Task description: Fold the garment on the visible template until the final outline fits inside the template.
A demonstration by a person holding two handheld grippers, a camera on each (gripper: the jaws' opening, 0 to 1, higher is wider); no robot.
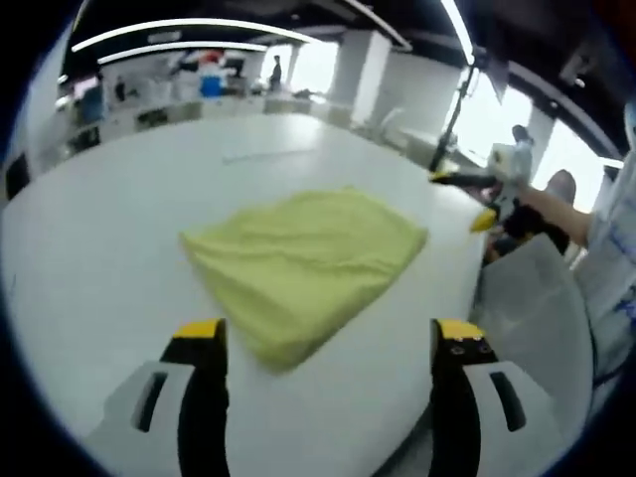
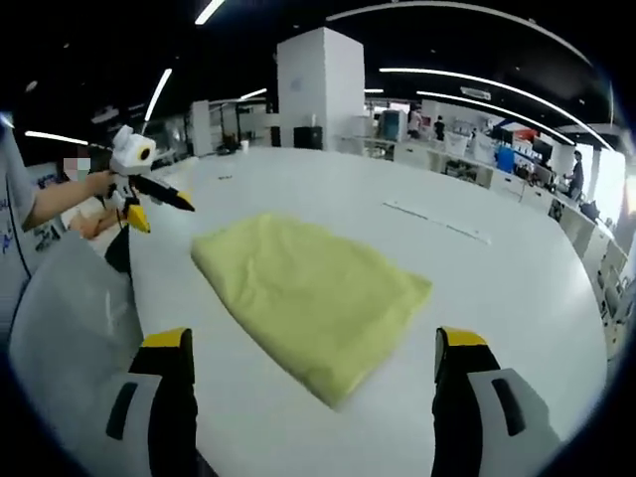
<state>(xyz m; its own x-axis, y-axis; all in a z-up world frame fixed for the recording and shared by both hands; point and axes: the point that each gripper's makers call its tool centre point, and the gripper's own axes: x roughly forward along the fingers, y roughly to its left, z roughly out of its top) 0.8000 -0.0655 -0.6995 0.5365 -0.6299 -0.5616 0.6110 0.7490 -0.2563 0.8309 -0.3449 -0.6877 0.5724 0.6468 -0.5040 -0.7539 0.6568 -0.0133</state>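
A yellow garment (image 1: 308,260), folded into a rough four-sided shape, lies flat on the white table (image 1: 119,229). My left gripper (image 1: 328,333) hangs open just short of its near corner, with nothing between the yellow-tipped jaws. In the right gripper view the same garment (image 2: 313,298) lies ahead of my right gripper (image 2: 314,343), also open and empty. Each gripper shows in the other's view, held by a hand at the table edge: the right gripper (image 1: 479,199) and the left gripper (image 2: 139,194), both clear of the cloth. A faint line (image 2: 437,221) marks the table beyond the garment.
A pale grey bulky shape (image 2: 70,298) sits by the table edge under the person's arms. The table's rim (image 1: 467,298) runs close to the garment on that side. Desks, a white pillar (image 2: 318,89) and distant people stand far behind.
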